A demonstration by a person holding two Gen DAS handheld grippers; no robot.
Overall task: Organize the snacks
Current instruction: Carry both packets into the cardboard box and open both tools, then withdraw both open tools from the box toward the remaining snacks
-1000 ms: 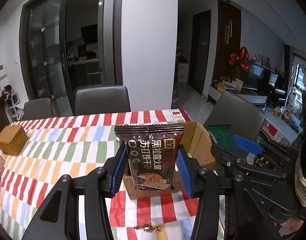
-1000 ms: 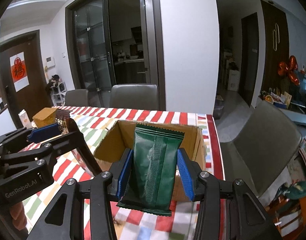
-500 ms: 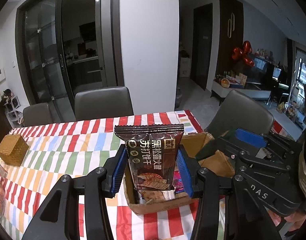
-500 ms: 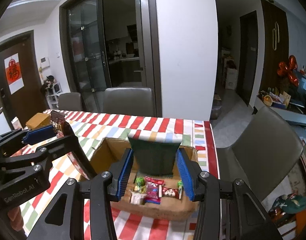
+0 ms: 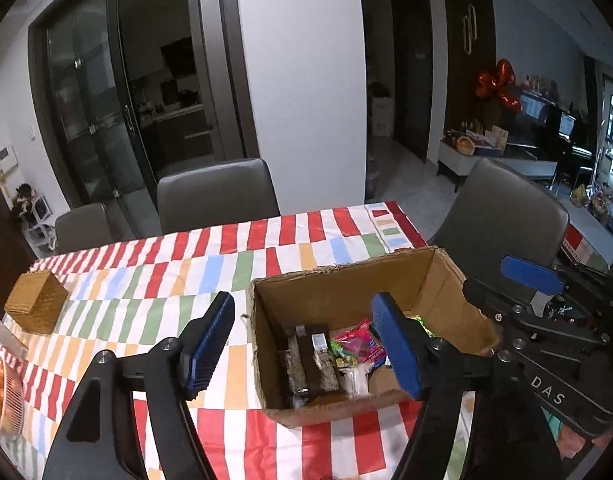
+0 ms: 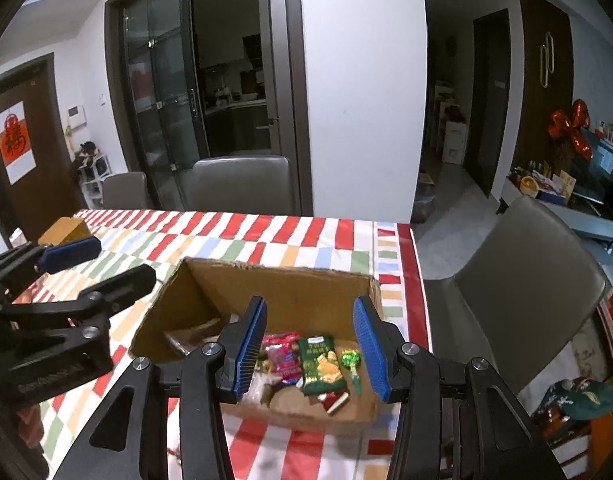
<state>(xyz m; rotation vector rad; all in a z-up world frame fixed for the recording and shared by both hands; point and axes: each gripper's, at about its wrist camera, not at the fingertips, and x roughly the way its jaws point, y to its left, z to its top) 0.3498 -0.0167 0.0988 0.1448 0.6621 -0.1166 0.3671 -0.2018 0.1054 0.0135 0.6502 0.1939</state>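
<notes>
An open cardboard box (image 5: 338,270) (image 6: 274,272) stands on the striped tablecloth near the table's right end, with several snacks inside. My left gripper (image 5: 302,308) hovers over its left half, its jaws opening and nothing between them. A dark brown biscuit packet (image 5: 310,360) lies in the box below it. My right gripper (image 6: 309,308) hangs over the box's right half, open and empty. A green packet (image 6: 320,364) lies flat in the box beneath it, beside a pink packet (image 6: 282,356). Each gripper shows at the side of the other's view.
A woven box (image 5: 36,306) sits at the table's left, and a bowl of orange fruit (image 5: 2,388) at the near left edge. Grey chairs stand behind the table (image 5: 216,192) and off its right end (image 5: 502,216). The table's right edge (image 6: 410,280) runs just past the box.
The left gripper let go of the brown packet and its jaws spread wider. The right gripper let go of the green packet. Both packets now lie in the box.
</notes>
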